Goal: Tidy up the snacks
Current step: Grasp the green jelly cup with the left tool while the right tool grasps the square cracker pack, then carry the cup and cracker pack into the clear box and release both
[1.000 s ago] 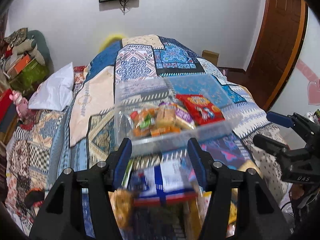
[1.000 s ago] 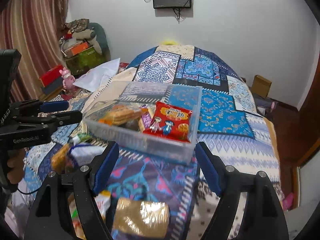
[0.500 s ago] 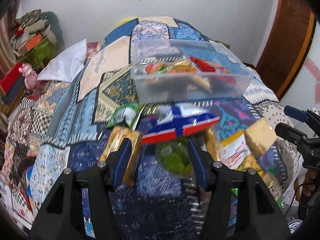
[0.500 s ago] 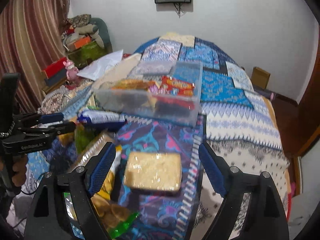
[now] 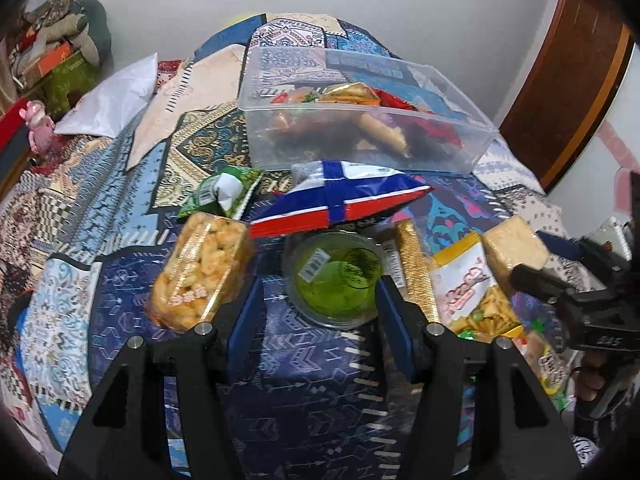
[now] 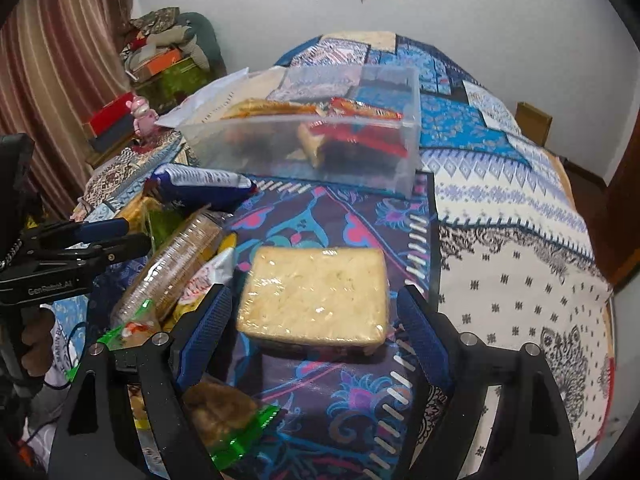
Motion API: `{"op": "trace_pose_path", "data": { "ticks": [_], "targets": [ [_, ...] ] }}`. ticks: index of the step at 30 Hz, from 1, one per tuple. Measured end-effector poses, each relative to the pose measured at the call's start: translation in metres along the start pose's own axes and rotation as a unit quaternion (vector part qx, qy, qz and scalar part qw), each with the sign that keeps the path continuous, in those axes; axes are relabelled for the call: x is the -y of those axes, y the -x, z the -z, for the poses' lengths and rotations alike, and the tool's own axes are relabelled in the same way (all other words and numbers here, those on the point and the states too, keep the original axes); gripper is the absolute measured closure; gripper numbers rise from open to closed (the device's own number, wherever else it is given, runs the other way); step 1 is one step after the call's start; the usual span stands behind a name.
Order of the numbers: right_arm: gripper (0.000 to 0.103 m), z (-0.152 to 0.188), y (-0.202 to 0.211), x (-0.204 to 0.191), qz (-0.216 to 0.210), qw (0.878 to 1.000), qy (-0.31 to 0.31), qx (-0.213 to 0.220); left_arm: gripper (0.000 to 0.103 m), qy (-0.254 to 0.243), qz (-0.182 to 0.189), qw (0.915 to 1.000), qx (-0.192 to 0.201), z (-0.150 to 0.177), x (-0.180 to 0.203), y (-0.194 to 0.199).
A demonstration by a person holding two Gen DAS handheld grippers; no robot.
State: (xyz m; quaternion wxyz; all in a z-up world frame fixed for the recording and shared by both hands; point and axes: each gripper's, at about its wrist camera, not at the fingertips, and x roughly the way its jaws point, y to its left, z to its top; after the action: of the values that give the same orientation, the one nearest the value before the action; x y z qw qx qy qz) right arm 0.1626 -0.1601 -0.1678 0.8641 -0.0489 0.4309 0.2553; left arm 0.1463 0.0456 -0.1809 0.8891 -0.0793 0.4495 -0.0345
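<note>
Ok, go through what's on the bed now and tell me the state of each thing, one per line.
Clear bin: lidless, partly filled with snacks.
Green tub: on the bed, ungripped, ahead of the left hand-held gripper.
Wrapped cracker block: flat, ungripped, ahead of the right hand-held gripper.
Blue-and-red bag: sealed, lying outside the bin.
Both hand-held grippers: open, empty.

Home bedroom — patchwork bedspread point(image 6: 500, 200), pillow point(image 5: 116, 100), curtain point(image 6: 60, 60).

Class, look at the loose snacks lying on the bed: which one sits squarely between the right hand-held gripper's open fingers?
The pale square cracker block wrapped in clear plastic; the other loose snacks lie left of the right hand-held gripper.
</note>
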Motion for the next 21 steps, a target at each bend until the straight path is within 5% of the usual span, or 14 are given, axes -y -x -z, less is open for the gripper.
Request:
{"op": "trace_pose_path", "data": {
  "ticks": [5, 10, 15, 21],
  "targets": [
    [0.02, 0.004, -0.006, 0.008, -0.026, 0.999, -0.023, -0.009, 0.045, -0.001, 0.02, 0.9998, 0.006, -0.001, 0.004, -0.001],
    [0.02, 0.007, -0.013, 0.004, -0.027, 0.999, -0.02, -0.018, 0.045, 0.001, -0.012, 0.9999, 0.009, -0.009, 0.006, -0.015],
    [0.021, 0.006, -0.012, 0.004, -0.026, 0.999, -0.025, -0.012, 0.046, 0.017, 0.006, 0.9998, 0.001, -0.008, -0.001, -0.024],
    [0.022, 0.004, -0.006, 0.009, -0.021, 0.999, -0.032, 0.0, 0.047, -0.006, -0.014, 0.9999, 0.006, 0.0, 0.005, -0.011]
  ]
}}
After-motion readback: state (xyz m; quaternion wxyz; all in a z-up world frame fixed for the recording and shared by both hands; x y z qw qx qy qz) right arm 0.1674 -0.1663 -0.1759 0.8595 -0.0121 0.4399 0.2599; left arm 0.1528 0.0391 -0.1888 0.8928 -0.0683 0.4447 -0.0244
